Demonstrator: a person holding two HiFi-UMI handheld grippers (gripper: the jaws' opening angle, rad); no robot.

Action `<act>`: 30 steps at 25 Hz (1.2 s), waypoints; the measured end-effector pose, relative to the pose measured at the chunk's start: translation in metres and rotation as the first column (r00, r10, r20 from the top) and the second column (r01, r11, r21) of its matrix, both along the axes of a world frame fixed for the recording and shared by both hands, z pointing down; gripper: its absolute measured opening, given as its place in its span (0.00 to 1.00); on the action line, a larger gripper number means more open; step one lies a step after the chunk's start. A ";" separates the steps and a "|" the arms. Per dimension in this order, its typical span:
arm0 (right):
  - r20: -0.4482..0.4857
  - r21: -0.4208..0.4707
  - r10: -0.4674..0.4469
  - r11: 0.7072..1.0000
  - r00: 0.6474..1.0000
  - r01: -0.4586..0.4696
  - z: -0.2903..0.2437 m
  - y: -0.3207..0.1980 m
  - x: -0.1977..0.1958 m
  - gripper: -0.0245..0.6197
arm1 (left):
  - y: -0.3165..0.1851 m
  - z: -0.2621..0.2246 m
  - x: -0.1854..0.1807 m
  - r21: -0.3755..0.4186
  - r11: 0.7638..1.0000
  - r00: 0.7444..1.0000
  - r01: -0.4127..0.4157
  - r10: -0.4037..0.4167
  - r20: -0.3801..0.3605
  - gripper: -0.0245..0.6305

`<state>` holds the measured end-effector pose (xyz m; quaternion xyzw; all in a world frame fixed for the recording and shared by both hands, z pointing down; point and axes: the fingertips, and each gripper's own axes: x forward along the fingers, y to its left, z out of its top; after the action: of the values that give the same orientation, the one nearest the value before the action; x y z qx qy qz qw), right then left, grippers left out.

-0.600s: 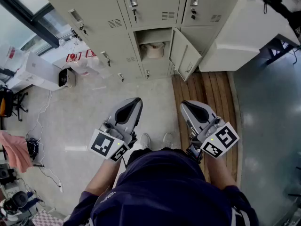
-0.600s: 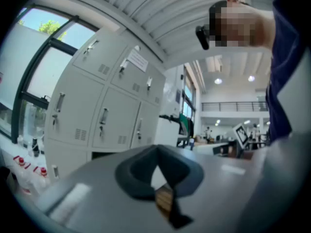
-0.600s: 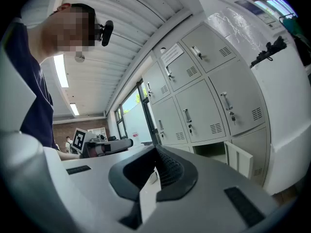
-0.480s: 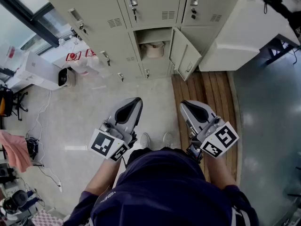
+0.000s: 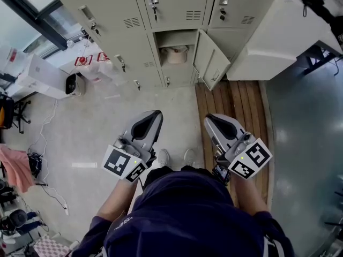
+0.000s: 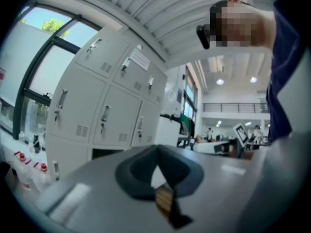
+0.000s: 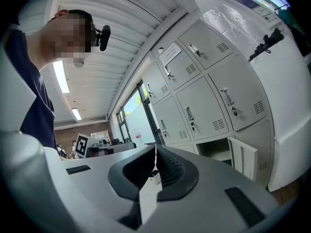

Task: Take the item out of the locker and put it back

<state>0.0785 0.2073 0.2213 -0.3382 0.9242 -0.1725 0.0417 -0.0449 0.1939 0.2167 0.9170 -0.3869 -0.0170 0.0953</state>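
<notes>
A bank of beige lockers (image 5: pixel 171 15) stands ahead in the head view. One low compartment is open, its door (image 5: pixel 210 60) swung out to the right. Inside it sits a pale, roundish item (image 5: pixel 175 54). My left gripper (image 5: pixel 153 114) and right gripper (image 5: pixel 209 119) are held close to the person's body, well back from the locker, both shut with nothing between the jaws. The right gripper view shows the open compartment (image 7: pixel 217 148) and its door (image 7: pixel 243 159) past the shut jaws (image 7: pixel 155 152). In the left gripper view the jaws (image 6: pixel 156 152) meet at their tips.
A wooden platform (image 5: pixel 236 103) lies on the floor right of the open door, beside a large white cabinet (image 5: pixel 273 33). At the left are a white appliance (image 5: pixel 51 79), plastic bags (image 5: pixel 91 66) and cables (image 5: pixel 51 197). The person's shoes (image 5: pixel 177 158) are on the pale floor.
The head view has shifted slightly; the lockers and floor objects sit a little differently in frame. Both grippers stay shut and in the same place.
</notes>
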 end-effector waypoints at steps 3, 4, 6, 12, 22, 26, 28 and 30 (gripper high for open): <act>0.000 -0.023 -0.005 1.000 1.000 0.005 0.008 0.002 0.004 0.05 | 0.001 0.007 0.004 -0.014 1.000 1.000 0.004 -0.004 -0.002 0.04; -0.001 -0.029 -0.009 1.000 1.000 0.009 0.011 0.004 0.006 0.05 | 0.001 0.010 0.007 -0.020 1.000 1.000 0.006 -0.006 -0.003 0.04; -0.001 -0.041 -0.016 0.999 1.000 0.016 0.017 0.008 0.011 0.05 | 0.004 0.014 0.013 -0.029 1.000 1.000 0.010 -0.010 -0.002 0.04; 0.005 -0.039 -0.005 0.999 1.000 0.005 0.024 0.016 0.046 0.05 | 0.019 0.017 0.043 -0.031 0.999 1.000 0.018 -0.018 0.008 0.04; 0.022 -0.025 -0.022 0.999 1.000 0.022 0.022 0.011 0.073 0.05 | 0.020 0.011 0.065 -0.015 0.999 0.998 0.044 -0.043 0.037 0.04; 0.023 -0.016 -0.020 1.000 1.000 0.020 0.020 0.001 0.079 0.05 | 0.009 0.010 0.067 -0.009 0.999 0.998 0.049 -0.048 0.043 0.04; 0.023 -0.013 -0.017 1.000 1.000 0.017 0.020 -0.005 0.080 0.05 | 0.003 0.010 0.068 -0.006 0.999 0.998 0.049 -0.048 0.044 0.04; 0.020 -0.015 -0.015 1.000 1.000 0.015 0.022 -0.011 0.080 0.05 | -0.005 0.010 0.067 -0.001 0.999 0.998 0.047 -0.047 0.042 0.04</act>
<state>0.1588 0.1961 0.2435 -0.3299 0.9249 -0.1830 0.0469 0.0225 0.1891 0.2269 0.9077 -0.4105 0.0004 0.0876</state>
